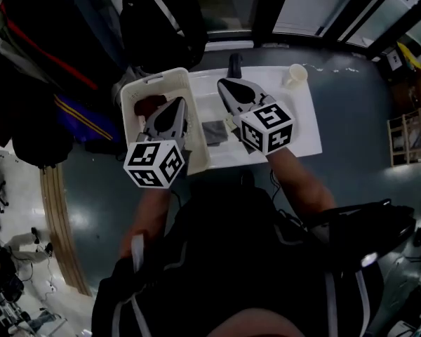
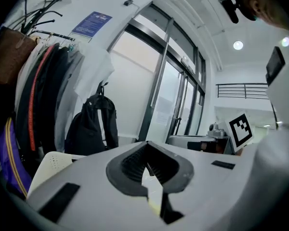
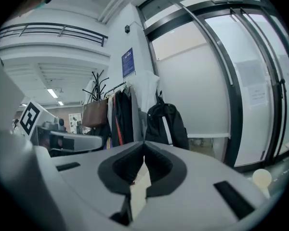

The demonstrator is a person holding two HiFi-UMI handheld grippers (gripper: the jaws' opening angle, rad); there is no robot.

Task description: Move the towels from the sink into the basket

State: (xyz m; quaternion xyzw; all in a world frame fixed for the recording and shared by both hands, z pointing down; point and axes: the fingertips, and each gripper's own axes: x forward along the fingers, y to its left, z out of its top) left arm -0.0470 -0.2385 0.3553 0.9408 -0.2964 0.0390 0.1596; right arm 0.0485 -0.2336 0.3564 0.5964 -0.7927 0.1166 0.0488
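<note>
1. The left tongs (image 1: 180,104) were pressed together with nothing between them. In the left gripper view (image 2: 147,146) the dark pads met along their line, and only the room showed beyond them.
2. The right tongs (image 1: 224,83) were likewise pressed together and empty (image 3: 144,143). They pointed toward the upper edge of the frame, over the white bench (image 1: 298,121).
3. In the head view, the left tongs lay across the right-hand wall of the white basket (image 1: 135,93), at centre left of the frame. The right tongs lay just right of centre. Both appeared raised above the bench, though the frame does not settle how high.
4. A grey towel (image 1: 214,133) lay flat between the two tongs, just right of the basket wall and touching neither. It appeared to rest in the sink recess of the bench. Judged from this, it was not yet moved.
5. A dark reddish cloth (image 1: 151,106) lay inside the basket, at its upper left. It was probably a towel already transferred.
6. A pale cup (image 1: 295,76) stood at the bench's upper right corner, well apart from the work.
7. With both tongs empty, the moment read as a pause between transfers. The next grasp would call for tongs spread over the grey towel.
</note>
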